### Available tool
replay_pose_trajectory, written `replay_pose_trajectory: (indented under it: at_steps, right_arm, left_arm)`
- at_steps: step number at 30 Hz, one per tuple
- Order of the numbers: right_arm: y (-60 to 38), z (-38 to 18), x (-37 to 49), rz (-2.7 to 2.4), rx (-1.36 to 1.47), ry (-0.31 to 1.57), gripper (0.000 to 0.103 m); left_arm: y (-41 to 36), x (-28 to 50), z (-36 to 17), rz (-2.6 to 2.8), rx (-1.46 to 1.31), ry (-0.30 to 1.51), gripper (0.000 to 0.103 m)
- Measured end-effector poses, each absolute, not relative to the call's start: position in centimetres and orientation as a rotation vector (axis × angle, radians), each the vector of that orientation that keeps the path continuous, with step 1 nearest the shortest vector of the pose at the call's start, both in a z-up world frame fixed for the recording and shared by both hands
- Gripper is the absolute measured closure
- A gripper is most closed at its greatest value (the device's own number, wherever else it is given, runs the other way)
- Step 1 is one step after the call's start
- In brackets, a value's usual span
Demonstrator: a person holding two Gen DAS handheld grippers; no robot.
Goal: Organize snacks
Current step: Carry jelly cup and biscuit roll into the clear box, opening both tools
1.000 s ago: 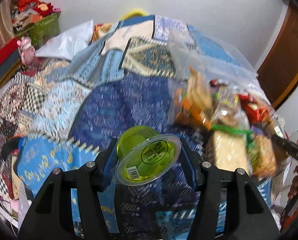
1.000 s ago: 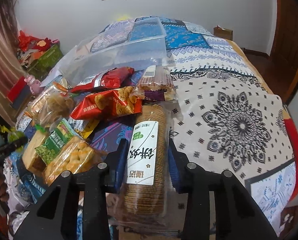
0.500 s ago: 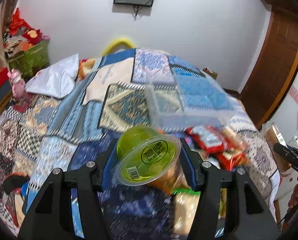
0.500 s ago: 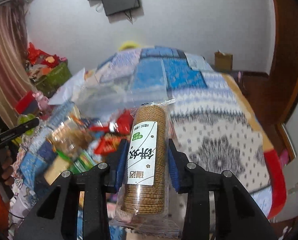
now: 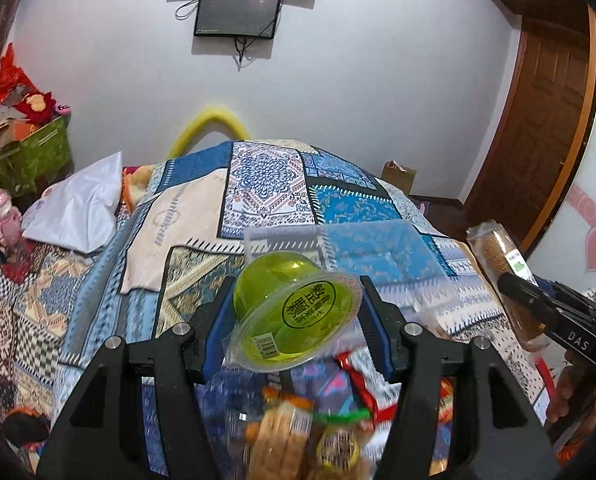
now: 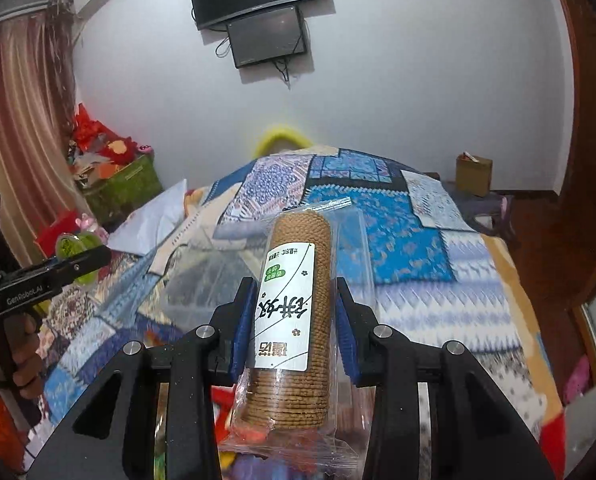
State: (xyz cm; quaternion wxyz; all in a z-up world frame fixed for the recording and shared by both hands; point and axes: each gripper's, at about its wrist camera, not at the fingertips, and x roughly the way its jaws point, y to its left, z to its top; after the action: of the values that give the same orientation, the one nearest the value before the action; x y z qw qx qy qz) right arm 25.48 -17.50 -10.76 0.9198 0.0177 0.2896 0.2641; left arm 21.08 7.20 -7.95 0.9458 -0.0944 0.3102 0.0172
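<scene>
Left gripper (image 5: 296, 312) clamped on a green jelly cup (image 5: 294, 320), tilted, lid facing the camera, held above the bed (image 5: 266, 184). Right gripper (image 6: 294, 316) clamped on a biscuit roll (image 6: 294, 304) in clear wrap, standing lengthwise between the blue pads. Clear bin (image 5: 338, 248) sits on the quilt just beyond the cup. Loose snack packs (image 5: 298, 432) lie blurred below the left gripper. Two screens (image 6: 266, 40) hang on the far wall. A pillow (image 5: 78, 208) lies at left.
</scene>
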Motion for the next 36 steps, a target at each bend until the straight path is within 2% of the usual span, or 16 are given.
replay_pose_trajectory:
  at_steps: [13,21,30,36]
  right_arm:
    - [-14.0,-14.0,33.2,0.572,0.031,0.699,0.069]
    - [-12.0,-16.9,36.1,0.584,-0.012,0.791,0.069]
    - [-10.6,-18.5,37.1,0.599,-0.082,0.854,0.07]
    - [-10.7,-17.6,36.7,0.598,-0.089,0.844,0.07]
  left_arm:
    - [7.6,31.5,-14.2,-0.014,-0.233,0.84,0.045]
    - [6.4,35.0,-17.4,-0.041,-0.175,0.93,0.045]
    - [5.3,36.5,-18.3,-0.044,-0.106,0.994,0.045]
    - [5.4,35.8,-17.1,-0.039,-0.101,0.97,0.042]
